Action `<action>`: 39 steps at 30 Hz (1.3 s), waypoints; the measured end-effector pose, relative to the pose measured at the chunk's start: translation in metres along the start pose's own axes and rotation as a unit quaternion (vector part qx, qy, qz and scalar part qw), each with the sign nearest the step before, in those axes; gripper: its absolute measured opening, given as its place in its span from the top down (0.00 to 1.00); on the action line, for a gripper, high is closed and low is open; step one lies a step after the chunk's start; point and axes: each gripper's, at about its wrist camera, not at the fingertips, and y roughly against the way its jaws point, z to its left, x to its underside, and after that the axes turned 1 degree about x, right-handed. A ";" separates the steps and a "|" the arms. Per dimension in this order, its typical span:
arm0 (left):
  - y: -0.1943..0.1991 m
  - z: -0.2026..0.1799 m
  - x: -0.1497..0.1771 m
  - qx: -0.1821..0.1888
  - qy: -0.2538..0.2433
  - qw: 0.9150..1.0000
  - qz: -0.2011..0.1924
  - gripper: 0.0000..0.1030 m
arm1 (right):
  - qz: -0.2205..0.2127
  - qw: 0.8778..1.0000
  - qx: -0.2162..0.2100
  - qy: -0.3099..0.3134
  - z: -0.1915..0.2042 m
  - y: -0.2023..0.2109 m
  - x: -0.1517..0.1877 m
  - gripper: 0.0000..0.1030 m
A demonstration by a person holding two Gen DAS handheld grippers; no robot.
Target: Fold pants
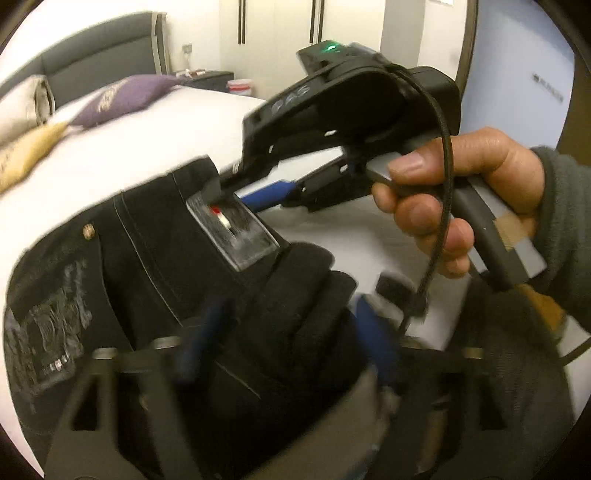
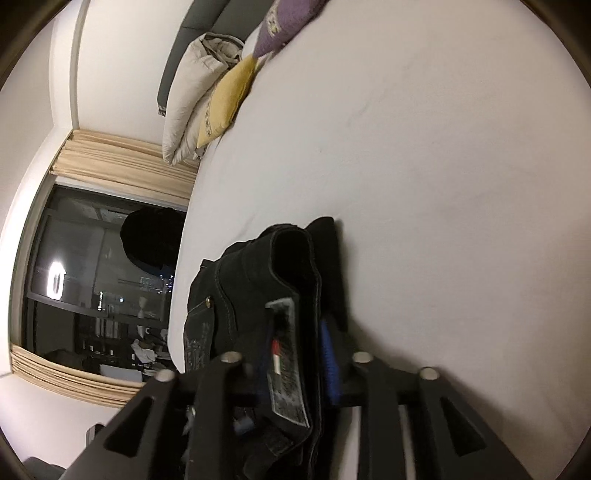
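Observation:
The black pants [image 1: 155,258] hang over the white bed [image 1: 140,140], with a grey waistband label [image 1: 232,229], a brass rivet [image 1: 88,231] and grey pocket embroidery [image 1: 48,332]. My left gripper [image 1: 288,343] is blurred; its blue fingers [image 1: 376,347] are closed on the dark cloth at the bottom. My right gripper [image 1: 236,192], held by a hand [image 1: 461,199], is shut on the waistband by the label. In the right wrist view my right gripper [image 2: 299,354] pinches the waistband and label [image 2: 288,362] between blue pads [image 2: 328,362], and the pants [image 2: 258,280] rise from it.
At the bed's head lie a purple pillow [image 1: 125,94], a yellow cushion [image 1: 29,155] and a folded pale duvet [image 2: 199,88]. A grey headboard [image 1: 103,59], nightstand [image 1: 212,79] and wardrobe doors [image 1: 277,22] stand behind. A dark window [image 2: 99,280] with beige curtains is beside the bed.

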 end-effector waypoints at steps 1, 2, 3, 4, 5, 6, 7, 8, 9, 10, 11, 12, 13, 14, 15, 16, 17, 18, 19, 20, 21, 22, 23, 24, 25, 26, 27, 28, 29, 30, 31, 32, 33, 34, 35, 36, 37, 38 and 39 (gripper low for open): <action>0.006 0.003 0.003 0.005 0.008 1.000 -0.004 0.25 | -0.004 1.000 0.016 0.004 0.003 0.008 0.002 0.45; 0.016 0.006 0.005 0.012 0.019 1.000 -0.006 0.25 | -0.010 0.999 0.036 0.005 0.004 0.017 0.004 0.42; 0.027 0.010 0.007 0.018 0.028 0.999 -0.012 0.25 | -0.019 0.999 0.044 0.007 0.005 0.028 0.006 0.42; 0.036 0.014 0.008 0.020 0.034 0.999 -0.018 0.25 | -0.026 0.999 0.042 0.010 0.007 0.038 0.008 0.42; 0.051 0.021 0.009 0.019 0.043 0.998 -0.030 0.25 | -0.036 0.999 0.038 0.013 0.011 0.049 0.010 0.42; 0.064 0.029 0.009 0.017 0.052 0.998 -0.039 0.25 | -0.043 0.998 0.031 0.017 0.015 0.058 0.012 0.42; 0.077 0.039 0.008 0.016 0.064 0.997 -0.047 0.24 | -0.052 0.998 0.012 0.025 0.023 0.068 0.015 0.42; 0.087 0.052 0.007 0.014 0.081 0.995 -0.058 0.24 | -0.055 0.998 -0.006 0.031 0.031 0.073 0.018 0.42; 0.096 0.069 0.007 0.012 0.101 0.992 -0.069 0.24 | -0.054 0.997 -0.029 0.039 0.041 0.076 0.022 0.42; 0.101 0.086 0.008 0.009 0.121 0.990 -0.076 0.24 | -0.049 0.996 -0.056 0.049 0.052 0.074 0.027 0.42; 0.103 0.099 0.010 0.003 0.142 0.987 -0.078 0.24 | -0.041 0.995 -0.076 0.059 0.062 0.069 0.034 0.42; 0.104 0.113 0.012 0.000 0.162 0.984 -0.079 0.24 | -0.034 0.994 -0.087 0.063 0.067 0.065 0.039 0.42; 0.102 0.128 0.016 0.002 0.183 0.980 -0.079 0.25 | -0.023 0.992 -0.103 0.064 0.069 0.056 0.044 0.42; 0.098 0.140 0.021 0.006 0.206 0.975 -0.078 0.25 | -0.014 0.992 -0.112 0.061 0.068 0.047 0.051 0.42; 0.093 0.149 0.027 0.007 0.221 0.973 -0.071 0.25 | -0.006 0.992 -0.113 0.050 0.063 0.038 0.058 0.42; 0.085 0.156 0.032 0.007 0.232 0.971 -0.058 0.25 | 0.011 0.994 -0.103 0.032 0.051 0.024 0.067 0.42; 0.072 0.161 0.042 0.007 0.241 0.970 -0.036 0.25 | 0.025 0.996 -0.084 0.021 0.040 0.015 0.074 0.44; 0.067 0.164 0.045 0.006 0.248 0.968 -0.028 0.25 | 0.036 0.998 -0.052 0.016 0.027 0.005 0.082 0.72; 0.066 0.172 0.046 0.005 0.252 0.967 -0.027 0.25 | 0.026 0.999 -0.043 0.006 0.011 0.003 0.090 1.00; 0.066 0.172 0.051 0.006 0.252 0.967 -0.038 0.25 | 0.017 0.999 -0.050 -0.011 -0.002 0.007 0.094 1.00; 0.067 0.172 0.051 0.003 0.249 0.968 -0.040 0.25 | 0.011 0.997 -0.074 -0.036 -0.016 0.011 0.097 1.00; 0.069 0.172 0.051 0.002 0.247 0.968 -0.038 0.25 | 0.002 0.996 -0.080 -0.046 -0.023 0.020 0.099 1.00; 0.071 0.173 0.048 0.006 0.243 0.969 -0.036 0.25 | -0.002 0.998 -0.063 -0.032 -0.020 0.028 0.100 1.00; 0.073 0.174 0.046 0.007 0.242 0.970 -0.037 0.25 | -0.001 0.999 -0.049 -0.018 -0.016 0.034 0.099 0.99; 0.079 0.176 0.043 0.008 0.244 0.969 -0.041 0.25 | -0.001 0.999 -0.039 -0.008 -0.010 0.042 0.096 0.95; 0.087 0.178 0.039 0.016 0.245 0.968 -0.056 0.25 | -0.005 1.000 -0.030 0.003 -0.002 0.051 0.089 0.91; 0.096 0.180 0.035 0.016 0.240 0.968 -0.076 0.25 | -0.010 0.999 -0.031 0.013 0.006 0.056 0.084 0.85; 0.098 0.179 0.031 0.011 0.236 0.968 -0.086 0.25 | -0.020 0.999 -0.040 0.029 0.020 0.062 0.073 0.77; 0.102 0.183 0.026 0.007 0.231 0.968 -0.097 0.25 | -0.024 0.998 -0.050 0.041 0.032 0.063 0.067 0.72; 0.102 0.186 0.021 0.008 0.230 0.968 -0.101 0.25 | -0.023 0.996 -0.062 0.061 0.051 0.060 0.054 0.62; 0.100 0.192 0.018 0.008 0.230 0.968 -0.102 0.25 | -0.017 0.995 -0.068 0.074 0.063 0.055 0.048 0.56; 0.092 0.201 0.015 0.003 0.234 0.967 -0.095 0.25 | -0.007 0.993 -0.072 0.090 0.079 0.045 0.041 0.55; 0.082 0.204 0.014 0.002 0.238 0.967 -0.086 0.25 | 0.011 0.992 -0.073 0.103 0.092 0.029 0.032 0.50; 0.073 0.210 0.015 0.010 0.248 0.966 -0.072 0.25 | 0.025 0.991 -0.071 0.108 0.096 0.016 0.026 0.48; 0.067 0.209 0.017 0.020 0.254 0.965 -0.066 0.25 | 0.036 0.991 -0.063 0.109 0.097 0.003 0.023 0.47; 0.062 0.206 0.019 0.026 0.252 0.965 -0.060 0.25 | 0.049 0.992 -0.049 0.105 0.095 -0.012 0.017 0.47; 0.054 0.203 0.022 0.024 0.244 0.968 -0.053 0.25 | 0.063 0.993 -0.024 0.095 0.087 -0.025 0.011 0.48; 0.050 0.201 0.023 0.017 0.237 0.970 -0.051 0.25 | 0.069 0.995 0.015 0.076 0.069 -0.035 0.005 0.50; 0.046 0.200 0.026 0.011 0.228 0.972 -0.053 0.25 | 0.069 0.996 0.017 0.058 0.059 -0.038 0.001 0.68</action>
